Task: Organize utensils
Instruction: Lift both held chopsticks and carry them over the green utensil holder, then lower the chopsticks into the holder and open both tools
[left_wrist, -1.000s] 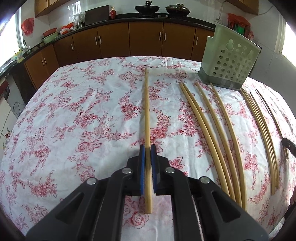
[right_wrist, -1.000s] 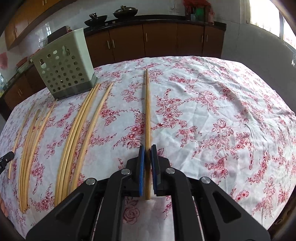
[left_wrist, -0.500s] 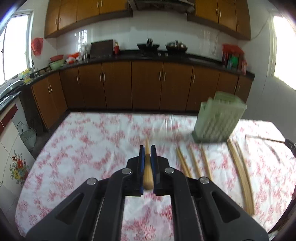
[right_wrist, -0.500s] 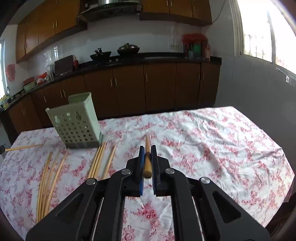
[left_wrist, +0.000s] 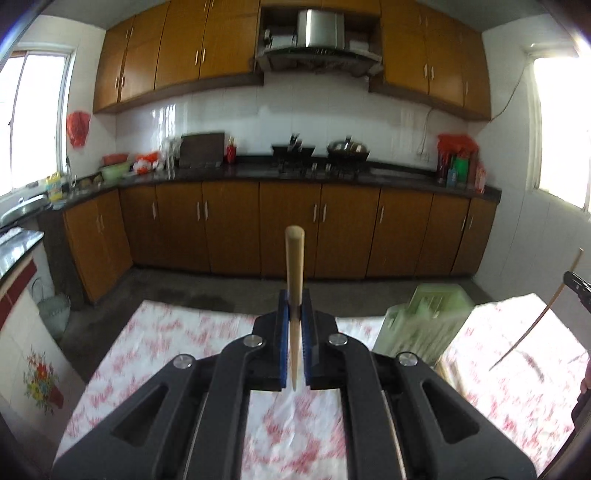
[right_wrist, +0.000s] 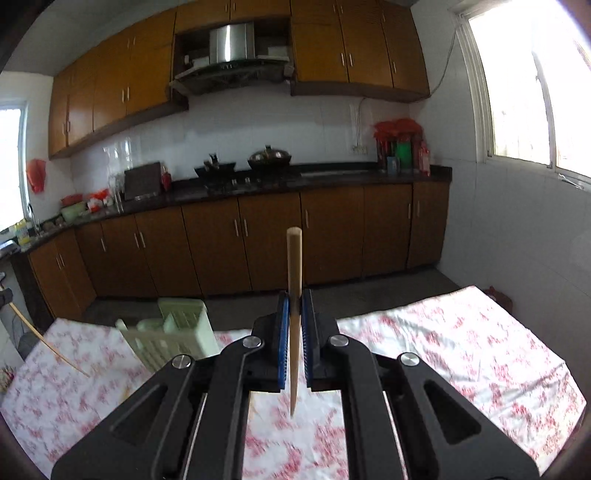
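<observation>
The left claw (left_wrist: 294, 314) is clamped on a wooden chopstick (left_wrist: 294, 280), its blue pads (left_wrist: 283, 332) pressing the stick from both sides. The chopstick's blunt end rises above and beyond the fingertips, while its thin end pokes out behind the pads, over the floral cloth on the bench (left_wrist: 155, 354). To the right of this claw stands the pale green utensil holder (left_wrist: 424, 325), blurred, upright on the bench. Farther right, near the frame's edge, the right claw's tip shows with a second chopstick slanting down from it.

The right claw (right_wrist: 294, 317) is likewise closed on its own chopstick (right_wrist: 294, 295), held between the blue pads (right_wrist: 283, 336) with the thick end up and forward and the pointed end hanging below the pads above the cloth. The green holder (right_wrist: 177, 332) sits to the left of this claw, and appears to be divided into compartments, though the blur makes that uncertain. At the far left edge the other chopstick angles down toward the bench.

Beyond both claws run brown kitchen cabinets (left_wrist: 288, 229) under a dark worktop.
</observation>
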